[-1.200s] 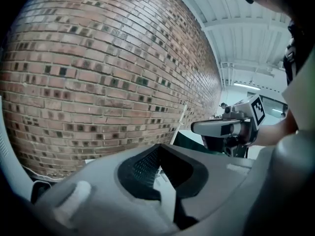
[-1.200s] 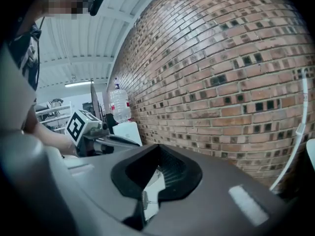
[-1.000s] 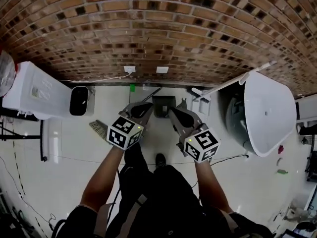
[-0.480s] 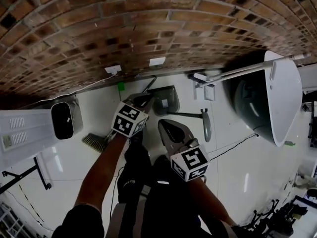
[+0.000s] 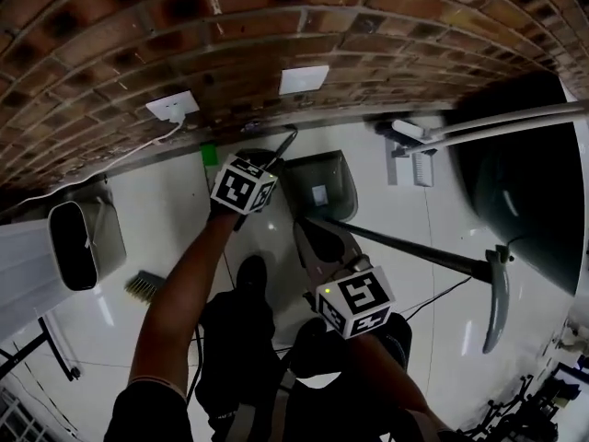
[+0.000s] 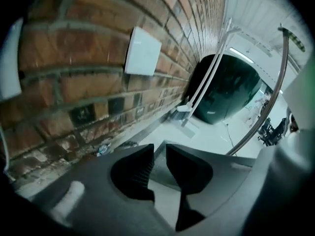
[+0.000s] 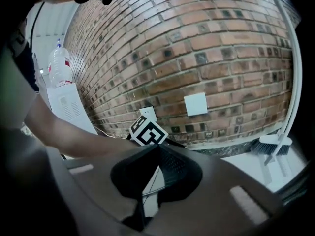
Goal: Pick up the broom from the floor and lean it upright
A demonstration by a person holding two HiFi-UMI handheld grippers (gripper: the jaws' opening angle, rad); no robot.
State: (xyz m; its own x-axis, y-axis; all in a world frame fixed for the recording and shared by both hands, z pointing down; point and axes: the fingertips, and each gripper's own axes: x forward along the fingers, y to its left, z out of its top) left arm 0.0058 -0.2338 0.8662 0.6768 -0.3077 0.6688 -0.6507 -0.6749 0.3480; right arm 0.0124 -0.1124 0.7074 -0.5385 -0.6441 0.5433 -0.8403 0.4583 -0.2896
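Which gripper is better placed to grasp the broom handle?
Probably left. The left gripper, jaws just opening with nothing between them, is at the broom handle; the right gripper is shut, back beside the dustpan.

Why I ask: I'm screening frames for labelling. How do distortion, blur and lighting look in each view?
Head view: fisheye bends the brick wall into arcs; the glossy floor carries soft glare streaks. Left gripper view: the nearest bricks are smeared, corners black. Right gripper view: the wall bulges but its mortar lines stay fairly crisp; the bottom is dark.
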